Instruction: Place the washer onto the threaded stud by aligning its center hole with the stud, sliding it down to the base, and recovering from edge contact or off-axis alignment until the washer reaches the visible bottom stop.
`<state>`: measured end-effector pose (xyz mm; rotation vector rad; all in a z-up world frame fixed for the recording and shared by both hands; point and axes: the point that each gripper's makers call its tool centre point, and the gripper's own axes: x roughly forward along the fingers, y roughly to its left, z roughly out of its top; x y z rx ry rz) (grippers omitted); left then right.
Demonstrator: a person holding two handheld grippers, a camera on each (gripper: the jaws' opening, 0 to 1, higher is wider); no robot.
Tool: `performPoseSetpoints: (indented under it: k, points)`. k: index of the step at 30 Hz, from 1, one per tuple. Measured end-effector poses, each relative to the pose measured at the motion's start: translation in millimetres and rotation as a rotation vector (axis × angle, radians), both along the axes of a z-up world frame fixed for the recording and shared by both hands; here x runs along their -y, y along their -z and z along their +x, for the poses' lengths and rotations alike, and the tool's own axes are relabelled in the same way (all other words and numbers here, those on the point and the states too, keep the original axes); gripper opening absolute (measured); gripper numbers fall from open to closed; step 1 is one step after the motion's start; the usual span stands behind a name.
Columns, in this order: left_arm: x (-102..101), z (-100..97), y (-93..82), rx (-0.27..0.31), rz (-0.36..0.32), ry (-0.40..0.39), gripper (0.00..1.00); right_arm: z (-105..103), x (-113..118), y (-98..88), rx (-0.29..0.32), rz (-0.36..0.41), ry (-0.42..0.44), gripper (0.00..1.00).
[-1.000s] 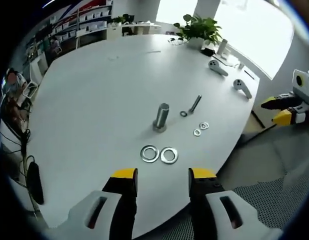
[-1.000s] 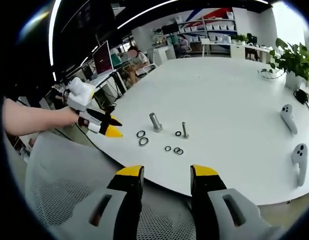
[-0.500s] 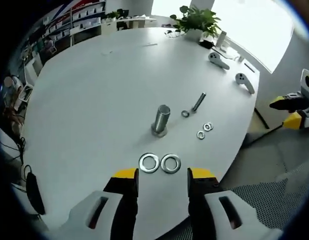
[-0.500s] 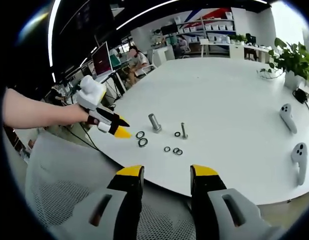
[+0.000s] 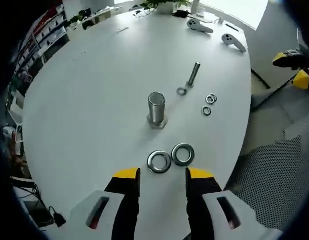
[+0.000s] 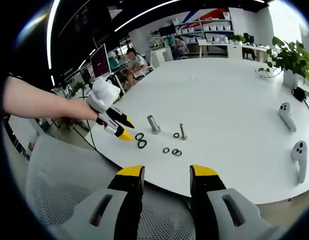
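**Two large washers lie loose by the stud, both tongs spread and empty**

Two large washers sit flat on the white bench (image 5: 84, 100), side by side and just touching, on the near side of the threaded stud (image 5: 156, 109) as the left gripper view has it. The left washer (image 5: 159, 161) and the right washer (image 5: 183, 154) are both near the stud but clear of it. The stud stands upright on its wide base with nothing on its shaft.

Beyond the stud lies a bolt (image 5: 194, 74) on its side, with a small washer (image 5: 182, 91) just beside its lower end. Off to the right of the stud are three more small washers (image 5: 209, 103), two of them touching.

The left tongs (image 5: 157, 176) hang over the bench edge just short of the two large washers, jaws apart and holding nothing. In the right gripper view they show in a person's hand (image 6: 87, 111), yellow tips aimed toward the large washers.

The right tongs (image 6: 161, 172) are well back from the stud, off the bench edge above a mesh chair (image 6: 69, 190), jaws likewise apart and empty.

Far past the stud, two white controllers (image 5: 214, 34) rest near the bench's far edge.
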<state>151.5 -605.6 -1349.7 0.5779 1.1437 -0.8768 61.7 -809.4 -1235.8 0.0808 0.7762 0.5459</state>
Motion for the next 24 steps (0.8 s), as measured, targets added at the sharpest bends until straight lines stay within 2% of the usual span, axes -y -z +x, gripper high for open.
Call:
performPoseSetpoints:
  k: [4, 7, 11, 13, 15, 24]
  points:
    - [5.6, 1.8, 5.7, -0.034, -0.014, 0.000, 0.34, 0.2, 0.2, 0.3, -0.001, 0.001, 0.004, 0.38]
    - [3.5, 4.2, 9.6, -0.039, 0.009, 0.016, 0.34, 0.1, -0.1, 0.2, 0.000, 0.002, 0.002, 0.38]
    - [2.8, 5.1, 13.7, -0.039, 0.042, 0.105, 0.33, 0.9, 0.8, -0.6, 0.004, 0.006, 0.009, 0.38]
    - [2.1, 2.4, 17.2, -0.061, 0.055, 0.125, 0.33, 1.8, 1.8, -1.5, 0.009, 0.009, 0.016, 0.37]
    - [1.6, 4.7, 18.1, -0.048, 0.072, 0.162, 0.33, 2.5, 2.3, -2.2, 0.012, 0.013, 0.022, 0.37]
    - [2.3, 8.5, 20.8, -0.052, 0.105, 0.245, 0.28, 2.7, 3.0, -1.9, 0.013, 0.014, 0.025, 0.37]
